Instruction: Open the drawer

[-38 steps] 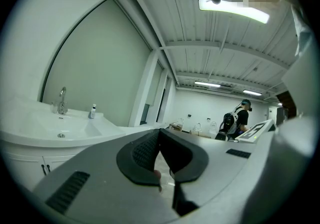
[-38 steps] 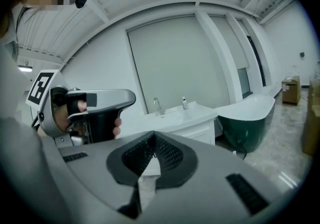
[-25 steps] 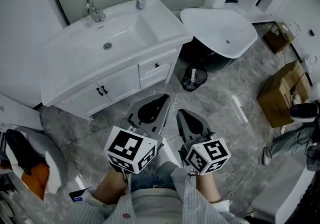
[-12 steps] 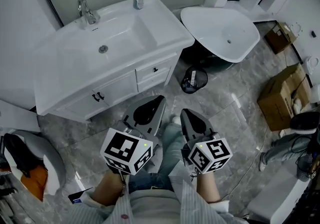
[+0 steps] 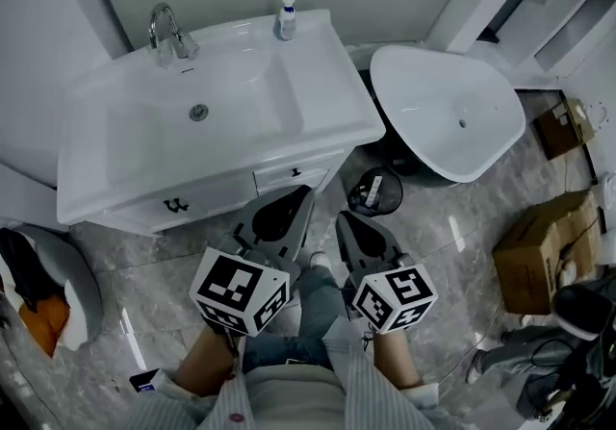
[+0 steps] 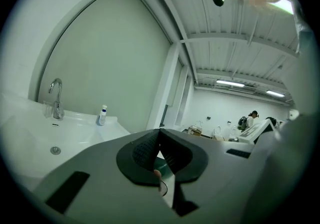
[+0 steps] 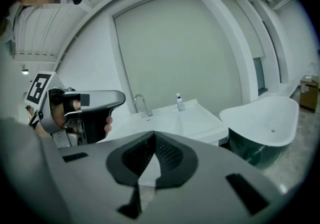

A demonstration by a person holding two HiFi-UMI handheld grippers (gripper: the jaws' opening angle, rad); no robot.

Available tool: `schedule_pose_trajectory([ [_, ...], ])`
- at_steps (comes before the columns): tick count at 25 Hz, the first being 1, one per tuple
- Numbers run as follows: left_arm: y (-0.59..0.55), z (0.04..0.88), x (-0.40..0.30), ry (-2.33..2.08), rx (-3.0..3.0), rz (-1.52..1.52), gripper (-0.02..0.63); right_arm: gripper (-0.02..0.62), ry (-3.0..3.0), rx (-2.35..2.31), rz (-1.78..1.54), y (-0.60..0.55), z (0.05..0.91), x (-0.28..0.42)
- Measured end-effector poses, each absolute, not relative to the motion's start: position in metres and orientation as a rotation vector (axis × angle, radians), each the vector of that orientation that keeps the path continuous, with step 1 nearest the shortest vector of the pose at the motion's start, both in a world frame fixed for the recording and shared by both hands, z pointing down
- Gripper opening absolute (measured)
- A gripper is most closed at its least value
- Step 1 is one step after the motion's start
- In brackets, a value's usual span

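Faucet (image 5: 166, 29) stands at the back left of the sink (image 5: 318, 82), and a bottle (image 5: 286, 16) at its back right, label too small to read. The drawer (image 5: 294, 173) sits shut under the basin's right side, dark knob showing. The left gripper (image 5: 300, 197) hovers just short of it, jaws pressed together, empty. The right gripper (image 5: 345, 221) is alongside, jaws together too. Bin (image 5: 375, 192) and tub (image 5: 452, 111) are further right.

Head view looks steeply down on the sink (image 5: 231, 101), which 2 gripper views (low, upward-tilted) share.
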State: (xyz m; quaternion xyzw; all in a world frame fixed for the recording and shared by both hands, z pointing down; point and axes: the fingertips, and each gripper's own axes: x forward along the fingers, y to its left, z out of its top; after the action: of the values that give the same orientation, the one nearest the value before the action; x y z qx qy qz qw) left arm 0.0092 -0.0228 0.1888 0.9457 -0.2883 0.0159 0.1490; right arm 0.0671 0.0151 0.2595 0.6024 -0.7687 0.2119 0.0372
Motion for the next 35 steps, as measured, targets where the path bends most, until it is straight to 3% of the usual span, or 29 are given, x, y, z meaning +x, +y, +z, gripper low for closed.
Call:
schedule_pose_trajectory([
  [14, -0.096, 0.196, 0.067, -1.164, 2.564, 0.006, 0.017, 0.009, -2.505, 1.507, 0.659, -0.064, 0.264, 0.137],
  [24, -0.098, 0.222, 0.057, -1.322, 2.457, 0.014, 0.015, 0.009, -2.557, 1.264, 0.664, -0.075, 0.282, 0.125],
  [35, -0.109, 0.260, 0.055, -1.247, 2.445, 0.117, 0.017, 0.009, -2.507, 1.315, 0.765, -0.086, 0.307, 0.120],
])
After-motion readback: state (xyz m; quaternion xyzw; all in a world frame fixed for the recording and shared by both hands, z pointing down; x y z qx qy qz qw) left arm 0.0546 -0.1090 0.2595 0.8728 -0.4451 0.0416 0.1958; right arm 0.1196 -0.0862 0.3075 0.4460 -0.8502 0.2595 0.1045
